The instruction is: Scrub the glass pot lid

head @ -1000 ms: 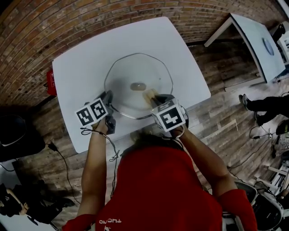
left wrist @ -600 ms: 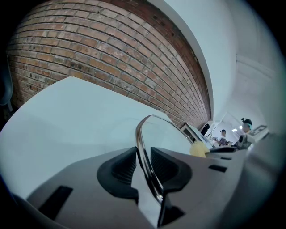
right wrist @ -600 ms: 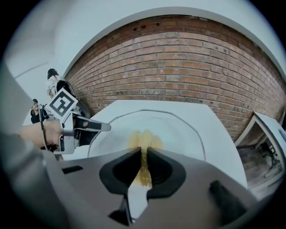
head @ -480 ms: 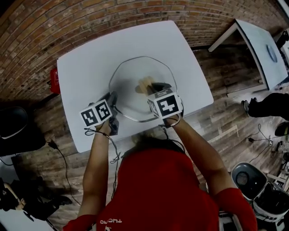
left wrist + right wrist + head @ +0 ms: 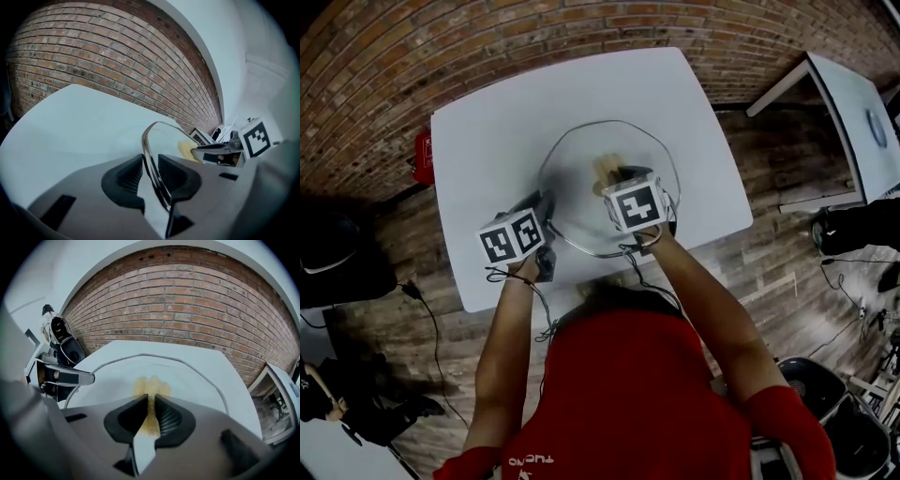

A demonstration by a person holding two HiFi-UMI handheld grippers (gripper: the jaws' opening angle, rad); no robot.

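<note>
The glass pot lid [image 5: 575, 180] with its metal rim lies on the white table [image 5: 487, 141]. My left gripper [image 5: 546, 214] is shut on the lid's near-left rim; the rim [image 5: 151, 150] runs between its pads, left gripper [image 5: 150, 171]. My right gripper [image 5: 616, 173] is over the lid's middle, shut on a yellow scrub sponge [image 5: 605, 166]. In the right gripper view the sponge [image 5: 151, 389] sticks out past the right gripper [image 5: 151, 416] and rests on the glass of the lid [image 5: 192, 376]. The lid's knob is hidden.
A red object [image 5: 423, 157] sits by the table's left edge. A second white table [image 5: 855, 103] stands to the right on the wooden floor. A person's dark legs [image 5: 861, 227] show at the right. A cable [image 5: 525, 286] hangs from the left gripper.
My right gripper has carried the sponge from the lid's near edge away from me, over its middle. The left gripper has kept its hold on the rim.
</note>
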